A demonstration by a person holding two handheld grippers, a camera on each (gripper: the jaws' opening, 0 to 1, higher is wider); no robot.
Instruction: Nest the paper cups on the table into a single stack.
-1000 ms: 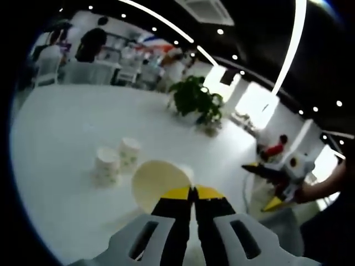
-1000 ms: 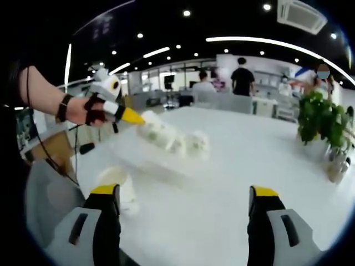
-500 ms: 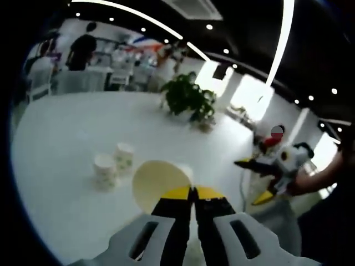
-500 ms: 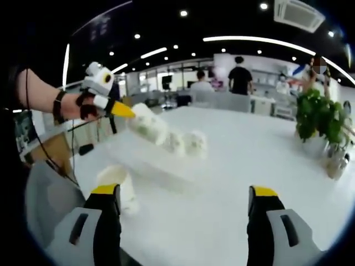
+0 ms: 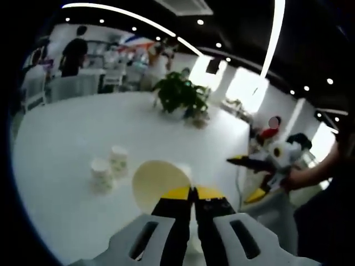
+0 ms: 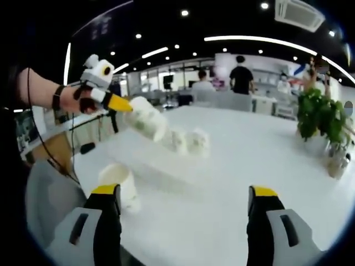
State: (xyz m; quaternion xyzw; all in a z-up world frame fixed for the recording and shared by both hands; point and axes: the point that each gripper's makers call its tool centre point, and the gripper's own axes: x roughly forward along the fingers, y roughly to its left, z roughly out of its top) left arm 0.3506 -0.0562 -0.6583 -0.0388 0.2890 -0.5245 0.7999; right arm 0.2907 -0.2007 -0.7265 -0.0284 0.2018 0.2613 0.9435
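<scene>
Left gripper [image 5: 194, 191] is clamped on a cream paper cup [image 5: 161, 182], held above the white tabletop [image 5: 66, 138]. 2 patterned white paper cups [image 5: 109, 168] stand together there. Right gripper [image 6: 186, 194] hangs wide open, holding nothing.

1. Looks like a big open-plan office or cafeteria hall: long strip lights [image 6: 260, 40] and spotlights on a dark ceiling.
2. White tables [image 6: 233, 166], potted plant [image 5: 177, 95], people [image 6: 241, 75] standing around in back.

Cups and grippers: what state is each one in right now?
Left gripper: shut on the held cup.
Held cup: lifted, tilted, mouth facing the camera.
Two far cups: upright on the table, side by side.
Near cup: standing on the table.
Right gripper: open, empty.
</scene>
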